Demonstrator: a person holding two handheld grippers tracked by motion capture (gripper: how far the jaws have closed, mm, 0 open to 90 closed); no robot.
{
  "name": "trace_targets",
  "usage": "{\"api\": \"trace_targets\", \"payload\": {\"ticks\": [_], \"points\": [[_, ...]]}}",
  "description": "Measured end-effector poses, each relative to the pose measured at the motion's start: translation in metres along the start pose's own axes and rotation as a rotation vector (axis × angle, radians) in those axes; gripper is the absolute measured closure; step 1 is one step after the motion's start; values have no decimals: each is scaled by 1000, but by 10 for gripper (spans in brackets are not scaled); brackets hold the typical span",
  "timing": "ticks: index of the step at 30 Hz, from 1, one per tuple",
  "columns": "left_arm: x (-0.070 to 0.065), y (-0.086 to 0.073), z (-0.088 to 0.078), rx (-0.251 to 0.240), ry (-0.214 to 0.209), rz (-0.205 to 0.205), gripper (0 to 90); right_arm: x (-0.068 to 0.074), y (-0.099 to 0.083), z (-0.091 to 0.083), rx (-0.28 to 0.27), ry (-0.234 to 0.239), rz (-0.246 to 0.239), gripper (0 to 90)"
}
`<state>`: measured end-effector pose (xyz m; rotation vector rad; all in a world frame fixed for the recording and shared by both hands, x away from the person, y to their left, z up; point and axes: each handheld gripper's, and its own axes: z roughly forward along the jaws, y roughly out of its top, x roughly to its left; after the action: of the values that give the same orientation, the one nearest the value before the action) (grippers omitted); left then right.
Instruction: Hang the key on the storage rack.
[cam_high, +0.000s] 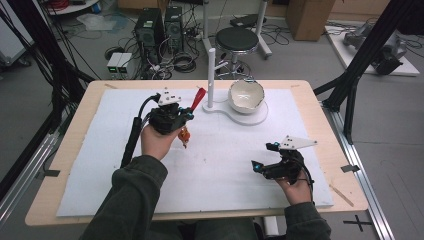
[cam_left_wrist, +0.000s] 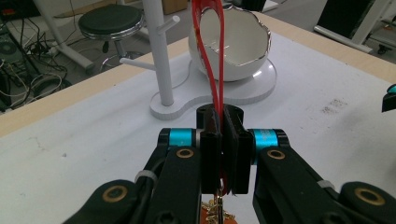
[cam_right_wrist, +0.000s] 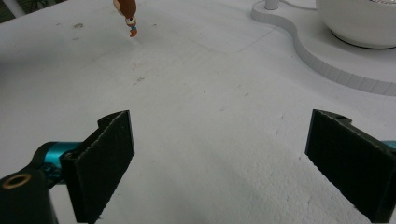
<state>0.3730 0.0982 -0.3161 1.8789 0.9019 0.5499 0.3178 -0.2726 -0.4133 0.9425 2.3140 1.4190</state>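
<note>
Left tool (cam_left_wrist: 223, 154) pinches red strap (cam_left_wrist: 215, 56)

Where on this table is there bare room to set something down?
The white mat is bare between the left tongs and right tongs, and along its near edge. It is crowded at the far middle: the white stand and bowl.

Beyond my table's (cam_high: 320, 131) wooden far edge I see a black round stool (cam_high: 236, 39), two dark computer towers (cam_high: 159, 26), tangled cables (cam_high: 180, 61) on the grey floor, and a cardboard box (cam_high: 310, 17) at upper right.
</note>
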Motion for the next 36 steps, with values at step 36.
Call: {"api": "trace_targets", "payload": {"ticks": [36], "points": [[11,31,40,32,52,-6,855,-1,0,-1,-7,6,9,69]]}}
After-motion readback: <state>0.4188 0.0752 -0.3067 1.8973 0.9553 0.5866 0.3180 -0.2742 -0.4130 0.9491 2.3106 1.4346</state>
